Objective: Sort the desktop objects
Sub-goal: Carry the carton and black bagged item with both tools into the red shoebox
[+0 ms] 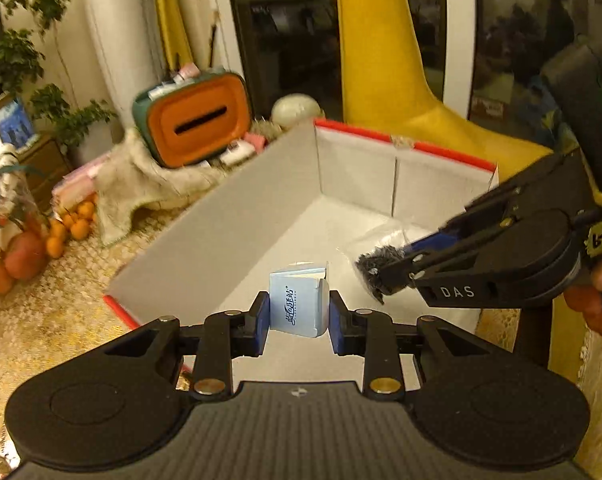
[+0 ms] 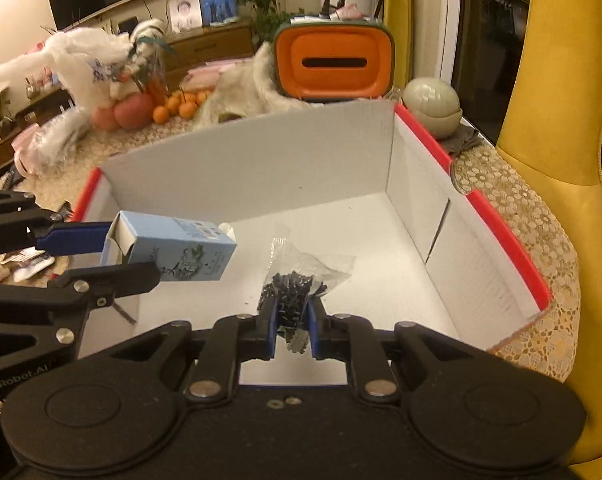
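My left gripper (image 1: 299, 312) is shut on a small light-blue carton (image 1: 299, 304), held over the open white cardboard box with red rim (image 1: 237, 220). The carton also shows in the right wrist view (image 2: 181, 248), with the left gripper (image 2: 113, 256) holding its end. My right gripper (image 2: 293, 320) is shut on a clear plastic bag of small black parts (image 2: 297, 280), held inside the box (image 2: 421, 184). In the left wrist view the right gripper (image 1: 385, 276) comes in from the right with the bag (image 1: 377, 260).
An orange and green tissue box (image 2: 333, 64) stands behind the box on a furry cloth. A grey round object (image 2: 433, 108) sits at the back right. Oranges and apples (image 2: 149, 112) lie at the back left. A yellow chair (image 2: 561, 120) stands at the right.
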The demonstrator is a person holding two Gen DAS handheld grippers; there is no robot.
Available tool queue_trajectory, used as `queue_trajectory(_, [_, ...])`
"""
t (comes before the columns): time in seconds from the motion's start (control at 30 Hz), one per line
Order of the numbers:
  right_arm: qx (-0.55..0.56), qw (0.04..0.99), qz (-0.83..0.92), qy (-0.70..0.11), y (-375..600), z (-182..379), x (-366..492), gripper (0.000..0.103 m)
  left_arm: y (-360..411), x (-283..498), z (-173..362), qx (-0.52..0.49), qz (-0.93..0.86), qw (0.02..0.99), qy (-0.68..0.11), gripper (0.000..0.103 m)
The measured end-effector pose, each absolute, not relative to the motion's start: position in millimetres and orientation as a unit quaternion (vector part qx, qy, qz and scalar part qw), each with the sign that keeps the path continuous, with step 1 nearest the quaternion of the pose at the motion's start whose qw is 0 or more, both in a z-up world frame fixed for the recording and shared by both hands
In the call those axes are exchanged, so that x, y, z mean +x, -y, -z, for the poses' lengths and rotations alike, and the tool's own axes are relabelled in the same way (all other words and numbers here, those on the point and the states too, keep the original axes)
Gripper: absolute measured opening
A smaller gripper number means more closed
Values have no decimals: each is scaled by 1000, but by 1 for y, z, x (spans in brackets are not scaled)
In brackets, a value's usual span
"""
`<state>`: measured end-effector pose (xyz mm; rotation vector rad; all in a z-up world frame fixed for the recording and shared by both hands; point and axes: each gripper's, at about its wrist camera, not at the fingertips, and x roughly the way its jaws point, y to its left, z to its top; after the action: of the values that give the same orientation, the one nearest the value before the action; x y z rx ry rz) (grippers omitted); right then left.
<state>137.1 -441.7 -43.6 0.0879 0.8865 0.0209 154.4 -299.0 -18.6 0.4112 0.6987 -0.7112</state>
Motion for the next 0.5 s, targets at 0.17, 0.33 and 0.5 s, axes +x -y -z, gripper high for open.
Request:
queue_trajectory(0.17, [39, 888, -10, -457, 444, 50, 151, 14, 309, 169, 31, 201, 344, 840, -370, 28])
queue_trajectory(0.33, [26, 872, -11, -488, 445, 57, 162, 14, 312, 180, 42, 202, 339, 827, -400, 28])
queue_trajectory(0.5, [19, 867, -12, -497, 445, 59, 162, 14, 313, 186, 46, 195, 337, 823, -413, 28])
